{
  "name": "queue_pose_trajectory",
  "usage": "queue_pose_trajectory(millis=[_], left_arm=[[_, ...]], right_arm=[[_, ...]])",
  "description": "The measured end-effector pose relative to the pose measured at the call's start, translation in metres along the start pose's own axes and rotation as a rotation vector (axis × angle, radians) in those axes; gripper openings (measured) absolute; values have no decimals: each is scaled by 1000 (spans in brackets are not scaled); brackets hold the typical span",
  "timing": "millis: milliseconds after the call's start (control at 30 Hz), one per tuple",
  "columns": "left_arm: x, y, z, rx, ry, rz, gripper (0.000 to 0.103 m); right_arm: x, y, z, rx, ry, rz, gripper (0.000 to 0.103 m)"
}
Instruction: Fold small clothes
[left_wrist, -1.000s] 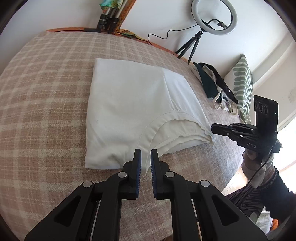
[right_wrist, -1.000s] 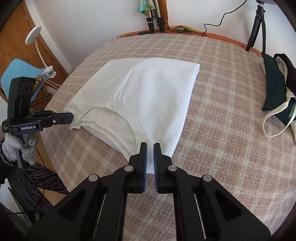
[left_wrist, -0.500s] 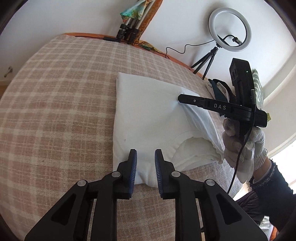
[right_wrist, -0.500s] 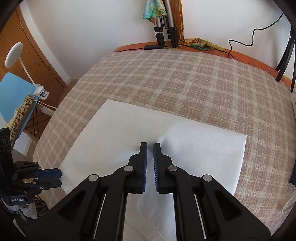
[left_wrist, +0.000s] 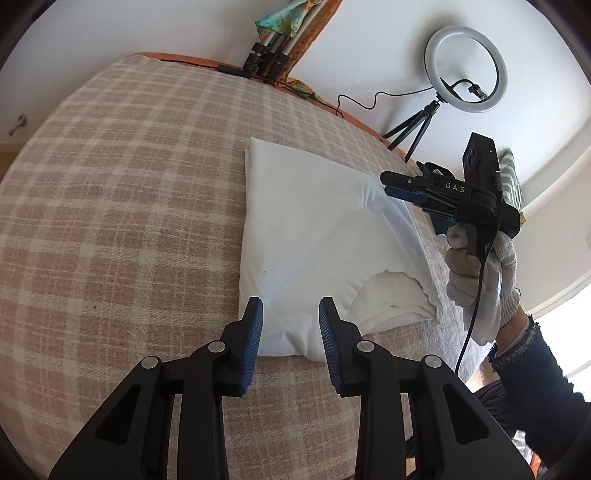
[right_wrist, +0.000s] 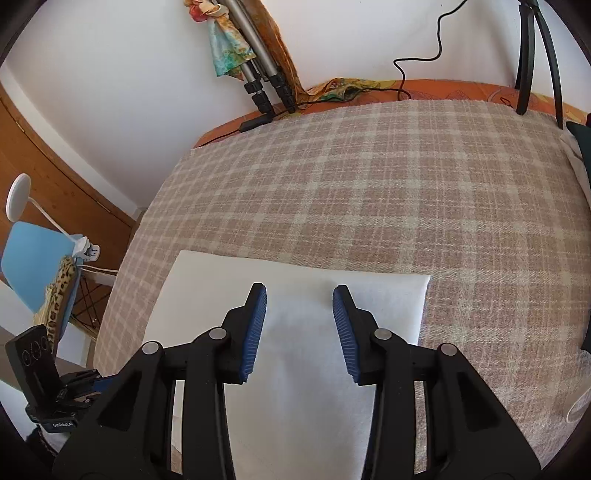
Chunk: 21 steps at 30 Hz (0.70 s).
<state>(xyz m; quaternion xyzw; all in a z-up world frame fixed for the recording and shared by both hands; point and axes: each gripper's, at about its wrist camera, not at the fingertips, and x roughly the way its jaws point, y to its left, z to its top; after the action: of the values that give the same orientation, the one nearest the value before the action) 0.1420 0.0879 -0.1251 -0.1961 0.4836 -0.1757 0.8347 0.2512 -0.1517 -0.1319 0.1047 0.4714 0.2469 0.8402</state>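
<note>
A white folded garment (left_wrist: 317, 236) lies on the plaid bed cover (left_wrist: 122, 221). My left gripper (left_wrist: 291, 308) is open, its fingers astride the garment's near corner. My right gripper (right_wrist: 299, 295) is open above the garment's far part (right_wrist: 295, 288). In the left wrist view the right gripper (left_wrist: 388, 184) hovers at the garment's far right edge, held by a gloved hand (left_wrist: 480, 266). The left gripper's body (right_wrist: 59, 391) shows at the lower left of the right wrist view.
A ring light on a tripod (left_wrist: 461, 70) stands at the back right. Folded tripods (right_wrist: 258, 85) and a cable lie at the bed's far edge. Dark clothes (right_wrist: 583, 147) lie at the right. A blue chair (right_wrist: 33, 266) stands left of the bed.
Both grippers have opened. The right gripper moved from the garment's near edge up over its far part; the left gripper moved in onto the near corner.
</note>
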Motion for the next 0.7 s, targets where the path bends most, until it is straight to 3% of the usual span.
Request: queue_pose_trajectory(millis=[167, 233, 300, 500, 700], left_arm=[[-6, 12, 5, -65, -12, -4, 31], [-6, 12, 6, -78, -9, -4, 46], [-6, 15, 6, -105, -6, -35, 49], [-1, 34, 2, -251, 28, -133, 49], [14, 48, -9, -396, 76, -230, 49]], right_arm=[[-4, -27, 0, 60, 7, -105, 40], [-14, -37, -1, 83, -3, -122, 41], [-21, -47, -3, 106, 2, -118, 53], [-27, -72, -23, 193, 59, 40, 56], [-28, -86, -30, 264, 55, 162, 56]])
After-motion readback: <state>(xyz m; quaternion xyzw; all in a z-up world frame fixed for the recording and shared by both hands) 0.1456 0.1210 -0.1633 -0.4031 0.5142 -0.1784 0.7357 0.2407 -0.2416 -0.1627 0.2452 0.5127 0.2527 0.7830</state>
